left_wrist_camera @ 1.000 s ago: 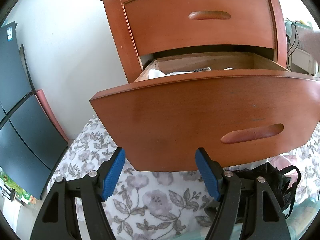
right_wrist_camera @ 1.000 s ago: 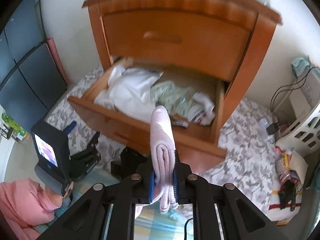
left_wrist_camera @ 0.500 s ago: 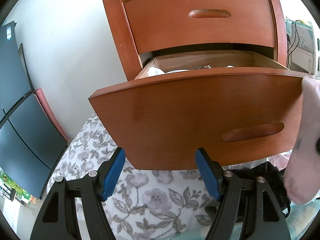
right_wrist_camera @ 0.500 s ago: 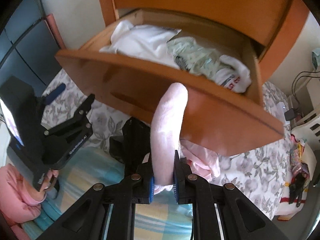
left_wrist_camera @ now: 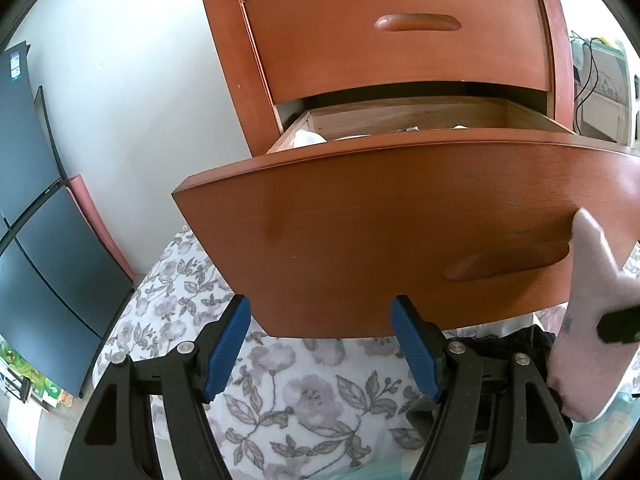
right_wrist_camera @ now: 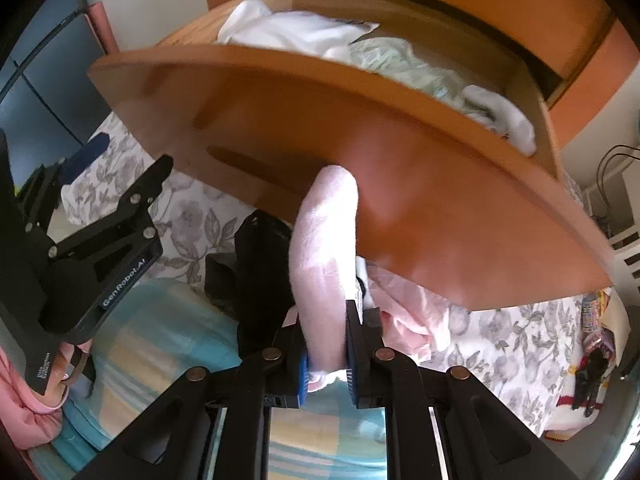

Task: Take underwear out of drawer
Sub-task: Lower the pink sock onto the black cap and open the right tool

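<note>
The lower drawer [left_wrist_camera: 400, 232] of the wooden nightstand stands pulled out. White clothes [right_wrist_camera: 288, 32] and a green patterned piece [right_wrist_camera: 392, 60] lie inside it. My right gripper [right_wrist_camera: 326, 340] is shut on a folded pink underwear [right_wrist_camera: 324, 248], held low in front of the drawer front [right_wrist_camera: 420, 184]. The same pink underwear [left_wrist_camera: 584, 320] shows at the right edge of the left wrist view. My left gripper [left_wrist_camera: 320, 308] stays open just below the drawer front, nothing between its blue pads [left_wrist_camera: 228, 340].
A black garment [right_wrist_camera: 256, 264] and a pink cloth [right_wrist_camera: 412, 312] lie under the drawer on the floral sheet [left_wrist_camera: 280, 400]. Dark cabinet doors [left_wrist_camera: 36, 220] stand at the left. White furniture with cables [left_wrist_camera: 600, 92] is at the right. A pink sleeve [right_wrist_camera: 24, 392] shows low left.
My right gripper has come down with the pink underwear from above the open drawer to in front of its front panel. The left gripper has stayed in place.
</note>
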